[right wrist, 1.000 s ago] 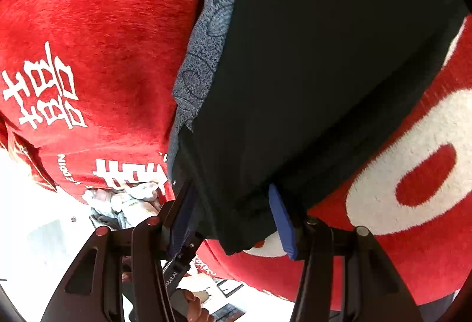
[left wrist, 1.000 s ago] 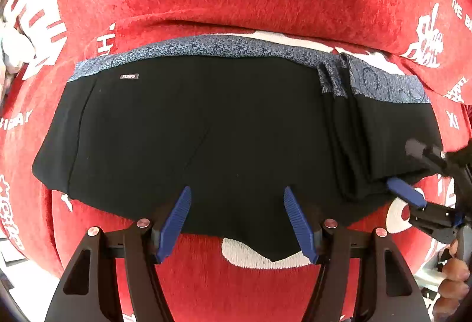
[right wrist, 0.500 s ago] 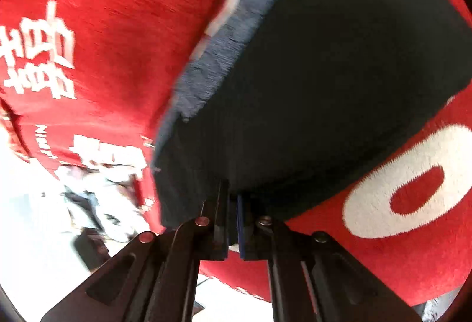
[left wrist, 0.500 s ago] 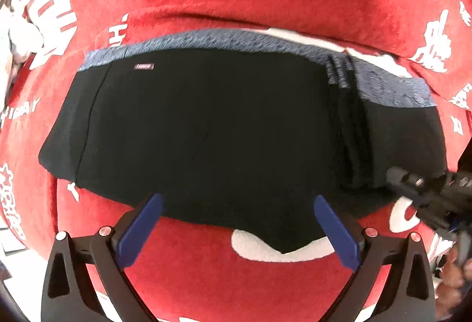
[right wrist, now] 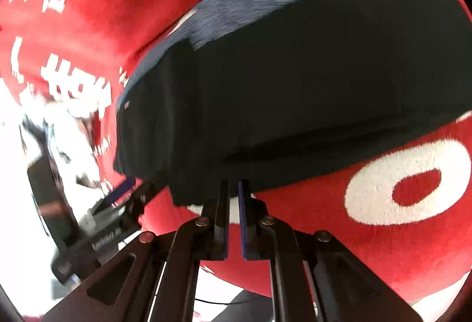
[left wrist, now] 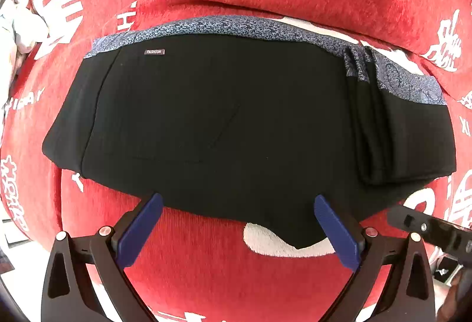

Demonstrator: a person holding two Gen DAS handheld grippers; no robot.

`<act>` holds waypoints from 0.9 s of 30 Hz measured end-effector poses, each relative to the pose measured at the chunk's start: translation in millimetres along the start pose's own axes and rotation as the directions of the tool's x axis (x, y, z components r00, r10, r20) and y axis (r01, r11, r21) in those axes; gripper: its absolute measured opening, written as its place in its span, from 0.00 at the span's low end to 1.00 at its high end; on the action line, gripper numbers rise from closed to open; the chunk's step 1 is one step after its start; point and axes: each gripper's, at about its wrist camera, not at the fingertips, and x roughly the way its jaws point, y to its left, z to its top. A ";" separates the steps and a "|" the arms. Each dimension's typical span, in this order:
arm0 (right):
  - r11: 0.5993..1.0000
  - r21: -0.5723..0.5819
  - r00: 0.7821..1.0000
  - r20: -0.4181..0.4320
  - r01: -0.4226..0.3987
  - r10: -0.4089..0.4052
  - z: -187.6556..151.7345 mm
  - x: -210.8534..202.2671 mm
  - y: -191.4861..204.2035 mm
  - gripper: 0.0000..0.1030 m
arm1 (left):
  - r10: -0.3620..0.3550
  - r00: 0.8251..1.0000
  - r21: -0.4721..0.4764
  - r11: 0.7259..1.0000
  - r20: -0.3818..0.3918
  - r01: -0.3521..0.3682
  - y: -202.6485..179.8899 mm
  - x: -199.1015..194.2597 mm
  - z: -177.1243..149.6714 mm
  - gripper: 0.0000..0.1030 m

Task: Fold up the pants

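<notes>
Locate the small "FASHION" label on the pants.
In the left wrist view, the FASHION label sits at the upper left of the black pants, just below the blue patterned waistband.

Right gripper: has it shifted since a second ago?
Yes. The right gripper, then straddling the black pants' folded corner, now sits shut at their near edge, nearer the white ring on the red blanket.
</notes>
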 end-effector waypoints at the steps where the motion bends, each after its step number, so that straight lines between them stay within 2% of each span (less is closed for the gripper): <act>1: 1.000 -0.024 1.000 0.003 0.020 -0.020 -0.5 -0.9 5.9 0.07 | 0.002 1.000 0.000 1.000 -0.001 -0.002 0.5 -0.2 -0.3 1.00; 3: 0.992 -0.093 0.996 0.039 0.079 -0.076 0.5 -7.5 20.9 0.07 | 0.000 1.000 -0.005 1.000 -0.001 0.000 1.3 -0.5 -1.2 1.00; 5: 0.963 -0.193 0.980 0.105 0.188 -0.171 4.6 -15.8 38.1 0.12 | 0.000 1.000 -0.007 1.000 -0.002 0.000 3.2 -0.3 -1.6 1.00; 6: 0.937 -0.240 0.964 0.140 0.256 -0.227 8.3 -17.2 46.6 0.29 | 0.002 1.000 -0.006 1.000 -0.004 -0.002 3.6 0.0 -2.0 1.00; 7: 0.915 -0.270 0.950 0.164 0.301 -0.264 11.6 -19.8 46.5 0.51 | 0.004 1.000 -0.006 1.000 -0.005 -0.004 3.9 0.4 -2.2 1.00; 8: 0.888 -0.305 0.935 0.196 0.345 -0.295 16.2 -19.2 52.8 0.54 | 0.005 1.000 -0.006 1.000 -0.006 -0.005 5.0 1.2 -1.9 1.00; 11: 0.840 -0.356 0.908 0.248 0.409 -0.337 32.1 -10.8 63.8 0.54 | 0.009 1.000 -0.008 1.000 -0.010 -0.009 8.4 2.2 -2.6 1.00; 13: 0.854 -0.324 0.910 0.221 0.407 -0.350 43.5 1.0 56.8 0.54 | 0.012 1.000 -0.011 1.000 -0.013 -0.012 11.4 3.2 -3.5 1.00; 15: 0.881 -0.282 0.925 0.134 0.380 -0.356 48.2 15.4 40.7 0.54 | 0.013 1.000 -0.018 1.000 -0.018 -0.014 15.3 3.7 -5.3 1.00; 17: 0.860 -0.315 0.915 0.168 0.401 -0.365 40.3 16.7 45.7 0.54 | 0.012 1.000 -0.024 1.000 -0.018 -0.012 18.9 3.5 -6.7 1.00; 19: 0.842 -0.361 0.916 0.145 0.402 -0.375 31.8 21.1 51.2 0.54 | 0.009 1.000 -0.029 1.000 -0.018 -0.010 24.3 4.0 -8.5 1.00; 21: 0.799 -0.415 0.899 0.155 0.436 -0.410 23.1 23.7 58.6 0.54 | 0.010 1.000 -0.038 0.999 -0.021 -0.011 28.8 4.5 -9.8 1.00; 23: 0.773 -0.445 0.889 0.157 0.453 -0.430 17.2 25.3 65.6 0.54 | 0.002 1.000 -0.055 0.998 -0.018 -0.003 36.0 4.2 -10.4 1.00; 27: 0.765 -0.447 0.881 0.149 0.465 -0.448 13.1 28.6 73.3 0.54 | 0.009 1.000 -0.076 0.997 -0.018 -0.010 48.1 4.0 -12.2 1.00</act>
